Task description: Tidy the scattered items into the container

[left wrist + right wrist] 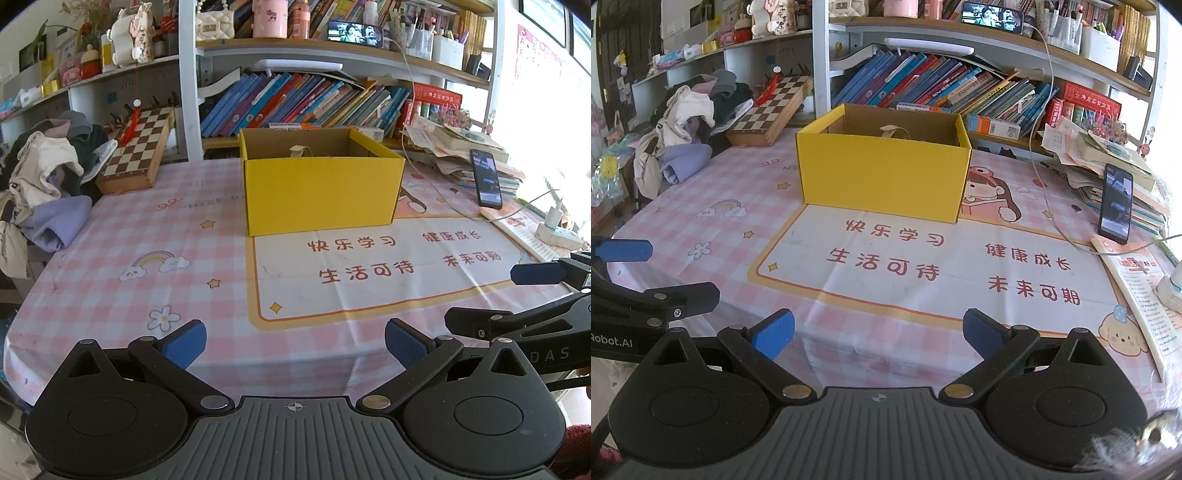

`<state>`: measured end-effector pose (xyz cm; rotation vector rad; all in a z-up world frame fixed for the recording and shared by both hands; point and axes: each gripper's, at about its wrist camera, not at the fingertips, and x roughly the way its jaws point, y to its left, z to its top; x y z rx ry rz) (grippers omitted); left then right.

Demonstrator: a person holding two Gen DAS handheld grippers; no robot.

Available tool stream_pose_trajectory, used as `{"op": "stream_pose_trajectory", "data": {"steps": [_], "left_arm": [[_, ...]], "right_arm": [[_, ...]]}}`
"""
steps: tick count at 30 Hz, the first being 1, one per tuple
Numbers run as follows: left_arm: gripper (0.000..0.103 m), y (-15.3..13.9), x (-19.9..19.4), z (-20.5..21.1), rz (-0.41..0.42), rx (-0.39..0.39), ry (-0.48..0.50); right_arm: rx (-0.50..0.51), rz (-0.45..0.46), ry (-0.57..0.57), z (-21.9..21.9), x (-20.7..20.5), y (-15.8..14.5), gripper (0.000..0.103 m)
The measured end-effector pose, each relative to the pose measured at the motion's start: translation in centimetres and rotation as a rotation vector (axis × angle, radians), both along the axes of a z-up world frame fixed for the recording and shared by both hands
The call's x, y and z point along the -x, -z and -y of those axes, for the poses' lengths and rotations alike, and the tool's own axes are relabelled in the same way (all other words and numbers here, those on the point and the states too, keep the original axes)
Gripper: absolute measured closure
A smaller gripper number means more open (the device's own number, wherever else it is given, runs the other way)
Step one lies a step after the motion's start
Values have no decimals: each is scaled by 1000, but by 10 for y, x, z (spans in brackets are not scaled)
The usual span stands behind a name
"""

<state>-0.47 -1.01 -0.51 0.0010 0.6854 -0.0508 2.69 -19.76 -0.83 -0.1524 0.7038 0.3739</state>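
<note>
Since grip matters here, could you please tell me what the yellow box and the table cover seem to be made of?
The yellow box looks like corrugated cardboard, matte yellow outside and raw brown inside, with fine ribbing. The table cover seems to be printed, slightly glossy plastic or oilcloth, showing fold creases.

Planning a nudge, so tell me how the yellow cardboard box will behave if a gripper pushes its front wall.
The yellow box is thin corrugated card, open-topped and seemingly near empty, so probably light; it would likely slide over the smooth tablecloth rather than resist. Its tall, unsupported front wall may flex inward under a high push. Pushing low should avoid tipping.
</note>
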Motion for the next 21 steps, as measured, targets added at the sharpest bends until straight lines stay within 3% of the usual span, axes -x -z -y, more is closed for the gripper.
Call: {"op": "stream_pose_trajectory", "data": {"steps": [21], "left_arm": [[0, 0, -3, 6, 11, 24, 28]], "right_arm": [[2, -18, -2, 4, -6, 3, 4]]}}
